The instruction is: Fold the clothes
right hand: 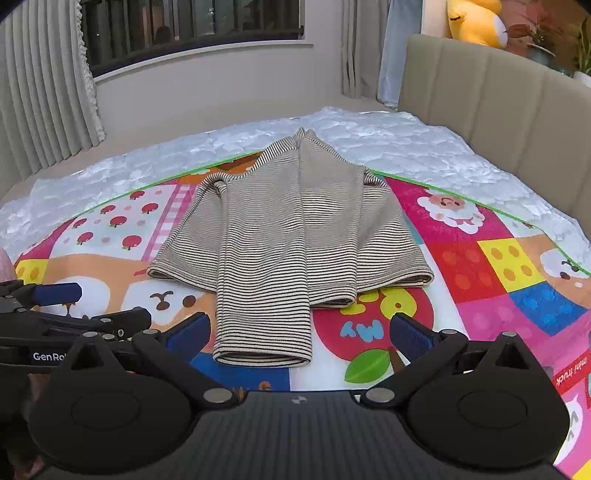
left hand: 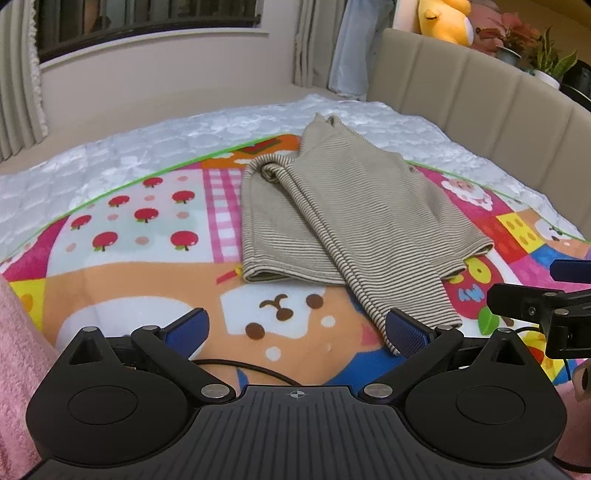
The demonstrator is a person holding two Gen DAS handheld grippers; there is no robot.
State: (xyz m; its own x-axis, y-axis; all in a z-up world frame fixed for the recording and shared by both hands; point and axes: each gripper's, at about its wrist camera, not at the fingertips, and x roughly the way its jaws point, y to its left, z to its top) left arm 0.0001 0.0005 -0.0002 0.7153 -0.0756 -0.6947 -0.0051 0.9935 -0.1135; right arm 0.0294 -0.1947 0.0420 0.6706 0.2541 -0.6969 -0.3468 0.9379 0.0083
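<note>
A beige striped top (left hand: 332, 218) (right hand: 291, 236) lies flat on a colourful cartoon play mat (left hand: 147, 229) (right hand: 498, 266), its sides folded in and both sleeves laid down the middle toward me. One sleeve cuff (right hand: 262, 356) ends just in front of my right gripper (right hand: 299, 332), which is open and empty. My left gripper (left hand: 295, 328) is open too, with its right finger (left hand: 406, 334) beside the sleeve end (left hand: 417, 314). Each gripper shows at the edge of the other's view, left gripper (right hand: 55, 295) and right gripper (left hand: 554, 295).
The mat covers a white quilted mattress (left hand: 110, 155) (right hand: 406, 140). A beige padded headboard (left hand: 480, 107) (right hand: 498, 103) runs along the right, with a yellow plush toy (left hand: 447, 18) and plants behind. Pink fabric (left hand: 18, 369) lies at the near left. A black cable (left hand: 240, 367) crosses the mat.
</note>
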